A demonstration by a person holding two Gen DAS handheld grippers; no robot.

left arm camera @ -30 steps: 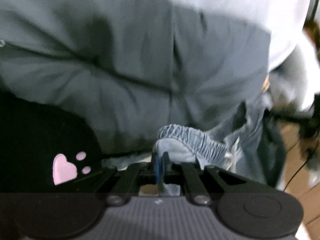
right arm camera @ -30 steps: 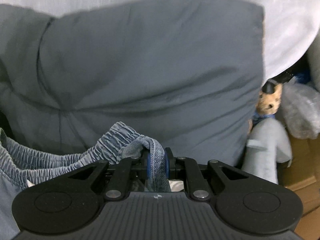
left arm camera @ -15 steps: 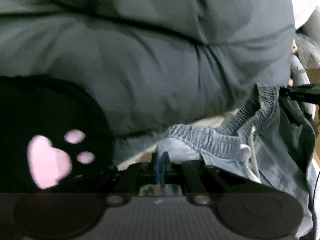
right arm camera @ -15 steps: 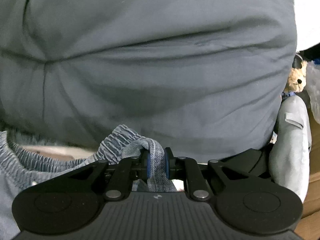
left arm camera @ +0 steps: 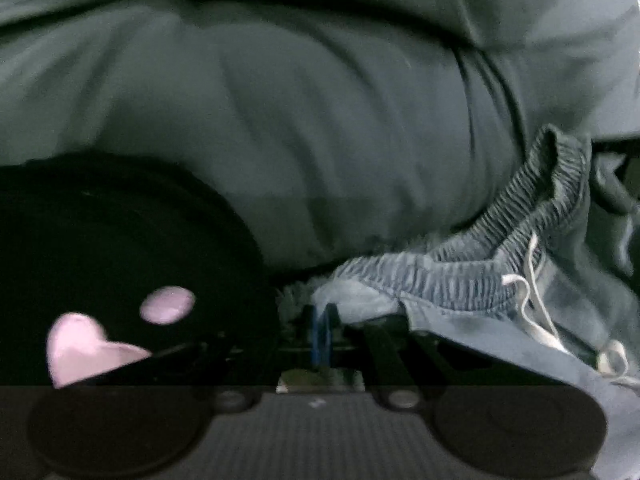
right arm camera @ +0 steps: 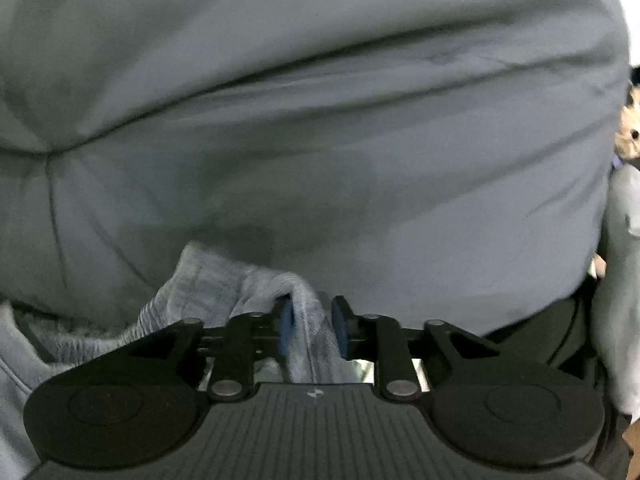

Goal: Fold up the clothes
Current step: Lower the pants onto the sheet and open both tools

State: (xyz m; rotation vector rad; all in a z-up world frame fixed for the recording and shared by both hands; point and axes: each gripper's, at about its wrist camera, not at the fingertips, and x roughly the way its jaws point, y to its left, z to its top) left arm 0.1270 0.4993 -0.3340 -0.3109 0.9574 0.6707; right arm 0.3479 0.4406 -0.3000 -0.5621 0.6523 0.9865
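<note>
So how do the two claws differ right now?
The left claw has its pads pressed together; the right claw has them apart. The left claw pinches the waistband tight; in the right claw it lies loose. Both face the grey pillow.

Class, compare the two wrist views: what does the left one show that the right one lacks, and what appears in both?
Left only: a black garment with a pink paw print, and the shorts' white drawstring. Right only: a small stuffed toy at the right edge. Both: the blue shorts and a large grey cushion behind. The left gripper is shut on the shorts; the right gripper stands open around the fabric.
</note>
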